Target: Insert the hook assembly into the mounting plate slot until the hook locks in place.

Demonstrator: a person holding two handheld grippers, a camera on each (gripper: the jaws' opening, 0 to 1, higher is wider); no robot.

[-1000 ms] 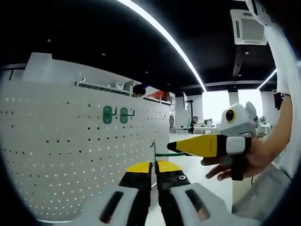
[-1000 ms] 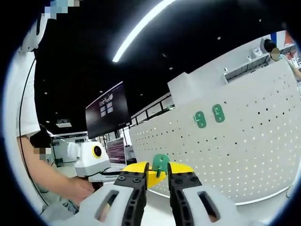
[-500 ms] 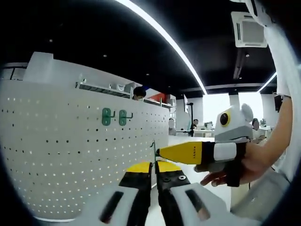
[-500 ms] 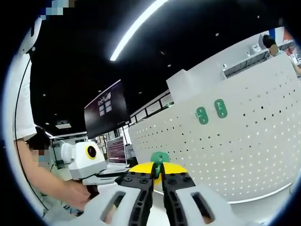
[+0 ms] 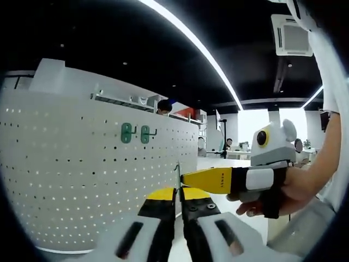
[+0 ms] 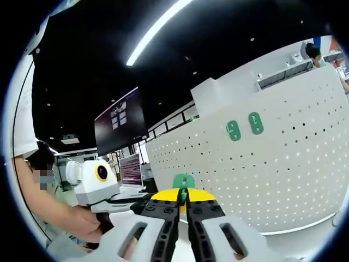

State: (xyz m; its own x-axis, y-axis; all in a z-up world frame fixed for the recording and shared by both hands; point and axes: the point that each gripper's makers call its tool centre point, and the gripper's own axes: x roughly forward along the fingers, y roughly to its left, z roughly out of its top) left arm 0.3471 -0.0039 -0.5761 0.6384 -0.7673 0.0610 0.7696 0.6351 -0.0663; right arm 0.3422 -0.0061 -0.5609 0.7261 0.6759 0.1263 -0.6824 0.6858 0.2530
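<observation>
A green hook (image 6: 184, 182) stands between the yellow tips of my right gripper (image 6: 183, 194), whose jaws are shut on its plate. In the left gripper view the same hook (image 5: 178, 172) shows edge-on as a thin strip rising from my left gripper (image 5: 178, 192), which is also shut on it. The right gripper (image 5: 185, 178) comes in from the right, its yellow finger touching the hook. The white perforated mounting plate (image 5: 82, 180) curves along the left and carries two green hooks (image 5: 135, 133). In the right gripper view the mounting plate (image 6: 283, 180) lies to the right, with its two hooks (image 6: 244, 126) high up.
A hand (image 5: 272, 199) holds the right gripper and a sleeve rises at the right edge. A person (image 5: 162, 106) stands behind the plate. A dark monitor (image 6: 115, 123) hangs at the left and a laptop (image 6: 131, 172) sits below it. Light strips cross the black ceiling.
The right gripper, open around the hook a second ago, has shut on it. It has also moved in toward the left gripper's tips. The left gripper has kept still.
</observation>
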